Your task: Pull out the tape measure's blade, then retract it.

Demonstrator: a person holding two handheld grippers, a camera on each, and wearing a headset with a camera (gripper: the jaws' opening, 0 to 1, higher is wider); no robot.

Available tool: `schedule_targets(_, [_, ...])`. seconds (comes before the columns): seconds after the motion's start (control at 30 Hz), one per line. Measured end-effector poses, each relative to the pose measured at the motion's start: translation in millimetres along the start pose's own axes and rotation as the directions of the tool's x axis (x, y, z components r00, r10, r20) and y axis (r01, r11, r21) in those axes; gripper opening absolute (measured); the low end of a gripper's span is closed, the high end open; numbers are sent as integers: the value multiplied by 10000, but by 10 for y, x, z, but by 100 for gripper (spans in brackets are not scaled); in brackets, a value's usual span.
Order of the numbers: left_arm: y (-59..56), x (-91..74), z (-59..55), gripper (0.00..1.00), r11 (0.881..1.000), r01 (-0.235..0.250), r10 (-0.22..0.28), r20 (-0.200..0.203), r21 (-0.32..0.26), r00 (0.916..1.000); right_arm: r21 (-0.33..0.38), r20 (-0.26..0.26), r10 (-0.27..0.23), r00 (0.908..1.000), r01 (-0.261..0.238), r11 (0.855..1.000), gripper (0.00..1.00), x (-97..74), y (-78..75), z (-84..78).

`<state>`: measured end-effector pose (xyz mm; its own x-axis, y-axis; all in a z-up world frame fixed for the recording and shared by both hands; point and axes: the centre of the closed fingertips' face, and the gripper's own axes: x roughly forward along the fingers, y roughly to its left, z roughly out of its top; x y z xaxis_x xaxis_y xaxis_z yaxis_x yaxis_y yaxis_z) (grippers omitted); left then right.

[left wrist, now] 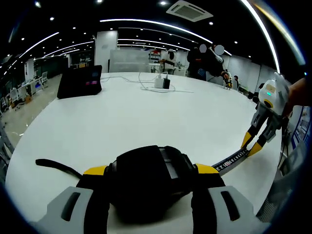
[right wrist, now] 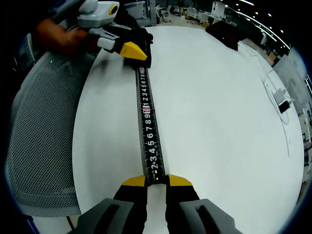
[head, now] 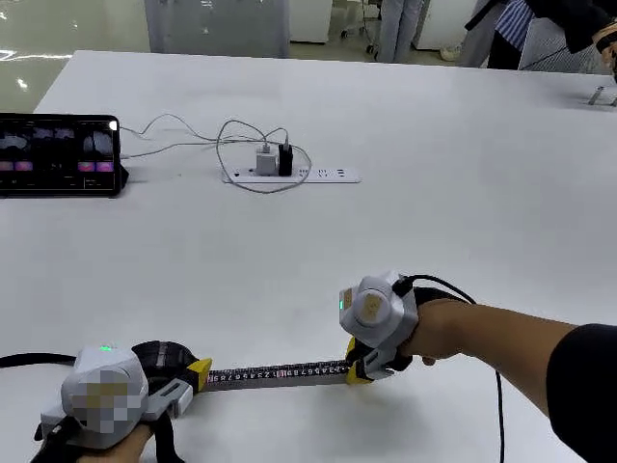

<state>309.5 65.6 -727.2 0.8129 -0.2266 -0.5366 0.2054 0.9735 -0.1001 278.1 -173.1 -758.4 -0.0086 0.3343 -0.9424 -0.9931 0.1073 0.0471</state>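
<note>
White worktop (head: 434,174), open office behind. Here the left gripper (left wrist: 151,169) has fingers clamped on the black tape measure case (left wrist: 146,192); the right gripper (right wrist: 156,181) pinches the blade (right wrist: 146,117) tip, blade stretched flat between. Best pull straight, level, case pinned.

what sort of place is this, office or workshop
Most likely an open-plan office or lab: a big white table with a power strip and a tablet, under ceiling strip lights and a ceiling air-conditioning unit.
</note>
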Motion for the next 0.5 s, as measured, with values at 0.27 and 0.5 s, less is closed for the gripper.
schedule_targets(0.27, [-2, 0, 0, 64, 10000, 11, -11, -29, 10, 10000, -285, -6, 111, 9999, -111, 9995, 10, 17, 7, 51])
schedule_targets(0.5, [0, -3, -2, 64, 10000, 14, -14, -29, 10, 10000, -214, 63, 86, 9999, -85, 9997, 10, 32, 21, 97])
